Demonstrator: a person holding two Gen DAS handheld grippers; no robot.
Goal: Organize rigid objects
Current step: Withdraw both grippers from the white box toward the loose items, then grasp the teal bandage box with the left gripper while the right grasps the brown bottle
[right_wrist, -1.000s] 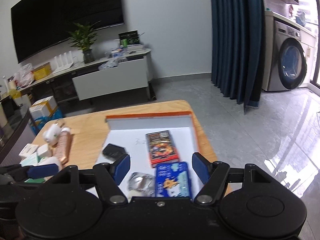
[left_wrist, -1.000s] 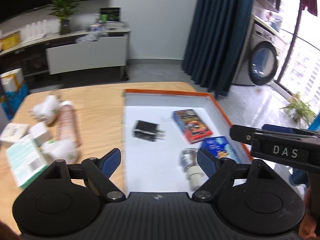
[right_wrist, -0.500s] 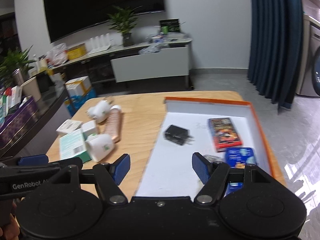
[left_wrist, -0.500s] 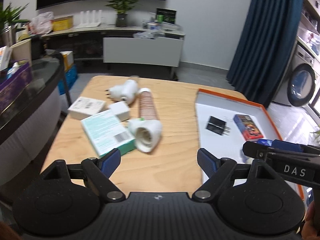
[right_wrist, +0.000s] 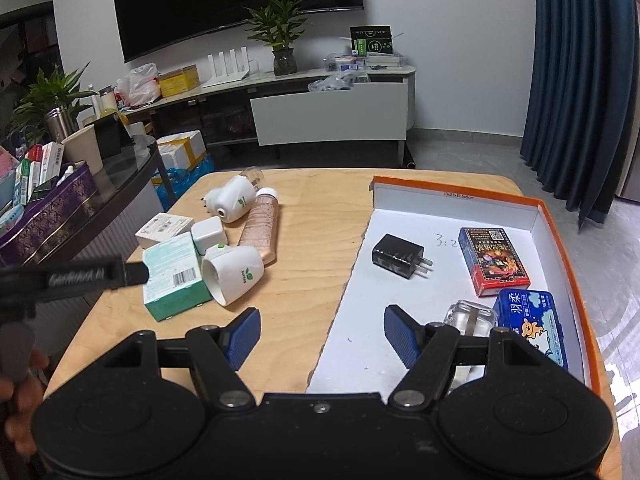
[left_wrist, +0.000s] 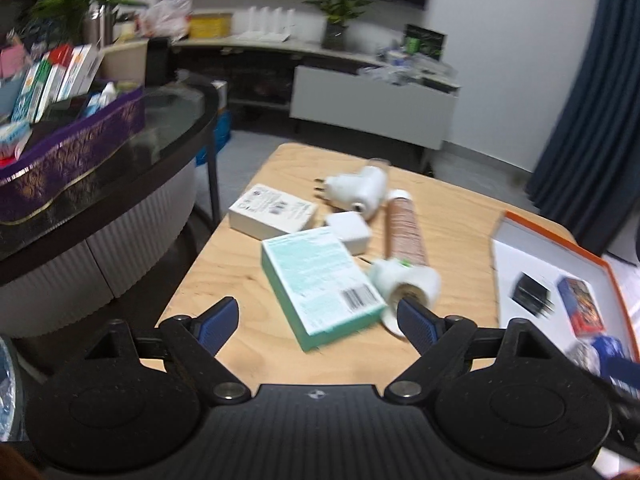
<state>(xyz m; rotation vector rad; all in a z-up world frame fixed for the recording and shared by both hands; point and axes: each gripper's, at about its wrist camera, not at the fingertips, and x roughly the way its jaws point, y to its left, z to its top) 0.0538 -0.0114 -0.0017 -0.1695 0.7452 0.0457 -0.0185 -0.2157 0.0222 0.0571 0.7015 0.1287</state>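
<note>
A white tray with an orange rim (right_wrist: 560, 240) lies on the right of the wooden table and holds a black charger (right_wrist: 398, 256), a red card box (right_wrist: 494, 262), a blue tin (right_wrist: 536, 320) and a clear glass piece (right_wrist: 472, 316). Loose on the left lie a green box (left_wrist: 320, 280), two white plug devices (left_wrist: 408, 280) (left_wrist: 360, 190), a pink tube (left_wrist: 404, 232), a small white cube (left_wrist: 348, 232) and a white box (left_wrist: 272, 210). My left gripper (left_wrist: 316, 320) is open and empty over the green box. My right gripper (right_wrist: 320, 336) is open and empty above the tray's left edge.
A dark curved counter (left_wrist: 120, 160) with a purple box of items stands left of the table. A TV bench (right_wrist: 320, 100) with plants lies beyond, and blue curtains (right_wrist: 580, 80) hang at the right. The left gripper's arm shows in the right wrist view (right_wrist: 80, 276).
Both grippers swung left, away from the tray. The left one now faces the loose pile and is closer to the green box. Both stayed open and empty.
</note>
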